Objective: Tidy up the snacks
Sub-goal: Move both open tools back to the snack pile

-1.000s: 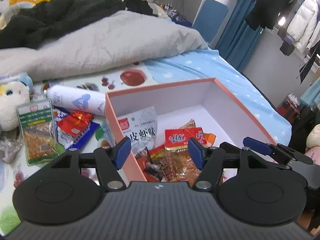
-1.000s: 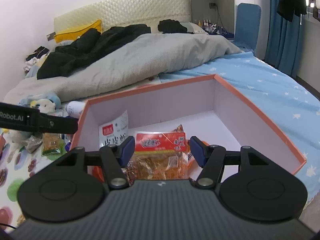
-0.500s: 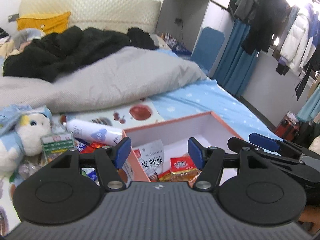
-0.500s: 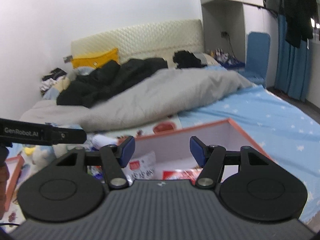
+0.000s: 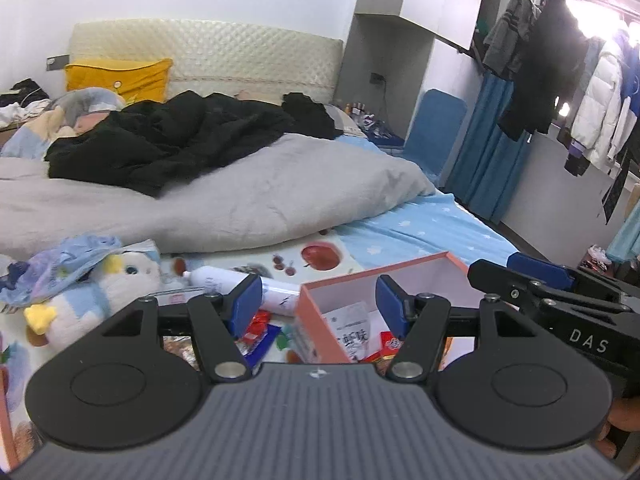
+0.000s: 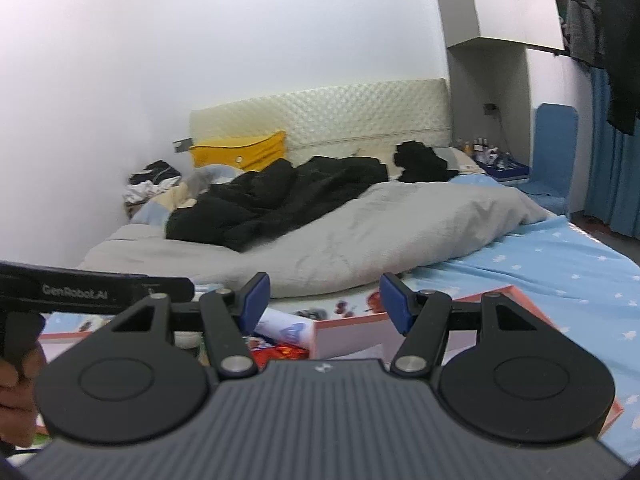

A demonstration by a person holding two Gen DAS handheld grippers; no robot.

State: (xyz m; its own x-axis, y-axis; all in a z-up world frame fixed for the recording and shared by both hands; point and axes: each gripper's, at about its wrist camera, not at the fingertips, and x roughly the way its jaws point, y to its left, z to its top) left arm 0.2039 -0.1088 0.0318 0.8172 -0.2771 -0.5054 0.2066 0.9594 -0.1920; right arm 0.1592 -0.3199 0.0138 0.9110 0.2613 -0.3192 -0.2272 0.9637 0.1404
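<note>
Both the left gripper (image 5: 318,300) and right gripper (image 6: 323,300) are spread and hold nothing, and the loose snacks (image 5: 256,326) lie below the left fingers, beside the box (image 5: 320,312).

Both views have tipped upward since a second ago. The left tongs (image 5: 318,302) and right tongs (image 6: 324,302) have lifted away from the pink box (image 5: 340,286), which now sits low in both views, its snack packets (image 5: 352,326) mostly hidden, with headboard (image 6: 320,114) and wall in sight.
</note>
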